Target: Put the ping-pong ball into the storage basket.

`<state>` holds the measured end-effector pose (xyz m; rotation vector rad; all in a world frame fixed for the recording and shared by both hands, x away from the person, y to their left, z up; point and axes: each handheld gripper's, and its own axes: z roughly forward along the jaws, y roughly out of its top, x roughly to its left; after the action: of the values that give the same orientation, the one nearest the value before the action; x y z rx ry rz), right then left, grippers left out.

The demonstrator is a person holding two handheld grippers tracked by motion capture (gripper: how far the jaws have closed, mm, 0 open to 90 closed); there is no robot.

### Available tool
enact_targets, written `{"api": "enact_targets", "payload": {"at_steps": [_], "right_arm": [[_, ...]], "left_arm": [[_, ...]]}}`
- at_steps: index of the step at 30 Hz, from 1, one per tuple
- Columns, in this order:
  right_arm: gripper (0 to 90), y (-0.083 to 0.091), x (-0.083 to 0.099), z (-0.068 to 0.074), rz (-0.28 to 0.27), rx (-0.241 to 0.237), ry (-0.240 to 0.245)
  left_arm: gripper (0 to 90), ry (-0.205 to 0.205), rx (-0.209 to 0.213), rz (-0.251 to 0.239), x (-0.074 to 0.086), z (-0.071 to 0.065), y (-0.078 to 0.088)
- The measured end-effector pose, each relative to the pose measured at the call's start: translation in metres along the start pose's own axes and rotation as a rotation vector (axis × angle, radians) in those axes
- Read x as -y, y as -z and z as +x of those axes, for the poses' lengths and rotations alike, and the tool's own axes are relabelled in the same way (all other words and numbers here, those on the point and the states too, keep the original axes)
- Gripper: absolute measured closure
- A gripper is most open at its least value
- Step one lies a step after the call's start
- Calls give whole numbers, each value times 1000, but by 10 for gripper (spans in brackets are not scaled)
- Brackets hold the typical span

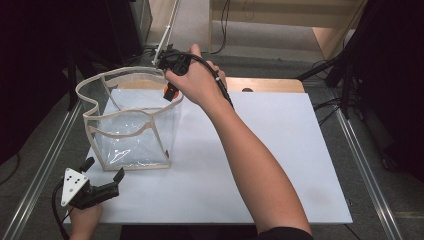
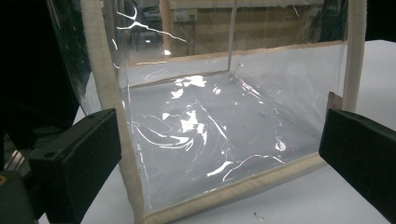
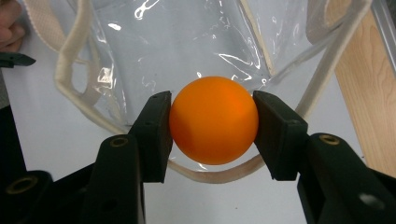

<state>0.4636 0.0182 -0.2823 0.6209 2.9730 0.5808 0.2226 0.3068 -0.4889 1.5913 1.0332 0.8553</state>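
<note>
A clear plastic bag (image 1: 131, 131) with cream fabric trim stands open on the white surface (image 1: 260, 165), toward ten o'clock of it in the high view. The right gripper (image 1: 171, 93) is held above the bag's rim at the two o'clock corner of the bag, its jaws pointing down. In the right gripper view, the jaws are clamped on an orange ball (image 3: 214, 120), one jaw pressing each side, with the bag's mouth and its cream handle loop (image 3: 74, 79) below. The left gripper (image 1: 103, 172) rests low at about seven o'clock of the surface, just beside the bag's near bottom edge, jaws spread wide and holding nothing. In the left gripper view, those jaws frame the bag's transparent front wall (image 2: 219, 135), apart from it.
</note>
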Motion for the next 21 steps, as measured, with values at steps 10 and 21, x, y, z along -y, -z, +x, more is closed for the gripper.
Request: {"api": "enact_targets", "payload": {"at_steps": [10, 21], "right_arm": [[278, 7, 8, 4, -14, 37, -20], [0, 19, 28, 12, -41, 32, -4]], "left_arm": [[0, -4, 0, 3, 0, 0, 0], [0, -2, 0, 3, 0, 1, 0]]}}
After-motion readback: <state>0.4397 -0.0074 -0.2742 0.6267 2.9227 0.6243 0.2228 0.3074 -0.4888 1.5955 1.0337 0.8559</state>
